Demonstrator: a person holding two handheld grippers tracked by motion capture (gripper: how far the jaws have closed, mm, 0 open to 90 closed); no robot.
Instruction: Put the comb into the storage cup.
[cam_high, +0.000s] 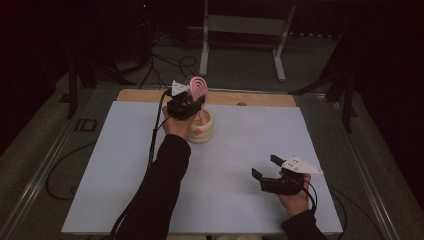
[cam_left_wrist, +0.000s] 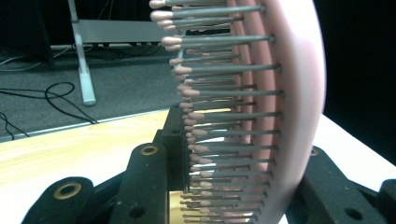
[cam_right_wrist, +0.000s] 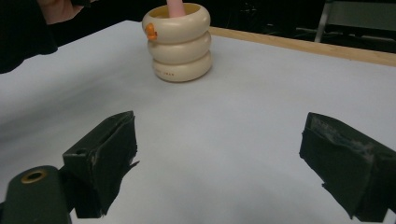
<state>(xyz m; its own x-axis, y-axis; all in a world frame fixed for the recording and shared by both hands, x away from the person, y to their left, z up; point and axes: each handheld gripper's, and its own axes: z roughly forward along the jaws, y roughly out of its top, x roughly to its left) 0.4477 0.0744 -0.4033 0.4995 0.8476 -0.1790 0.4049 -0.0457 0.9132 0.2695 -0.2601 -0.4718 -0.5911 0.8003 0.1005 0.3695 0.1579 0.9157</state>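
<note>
One pink hairbrush (cam_high: 199, 87) stands up with its handle down inside one cream cup (cam_high: 202, 129) at the back of the white table (cam_high: 240, 150). The left gripper (cam_high: 192, 100) pinches the brush. The right gripper (cam_high: 264, 168) hovers nearby, jaws spread wide.

left tongs (cam_high: 192, 102) | arm stretched far forward; jaws clamped | right tongs (cam_high: 264, 167) | near, low; jaws wide apart

Dim room, darkness all around the edges. A white rectangular worktop (cam_high: 240, 150) sits in the light, a pale wooden strip (cam_high: 260, 98) along its far edge. Beyond it, grey carpeted floor (cam_high: 240, 65), black cables (cam_high: 165, 62) looping across, and a grey metal frame stand (cam_high: 245, 25) rising behind.
</note>
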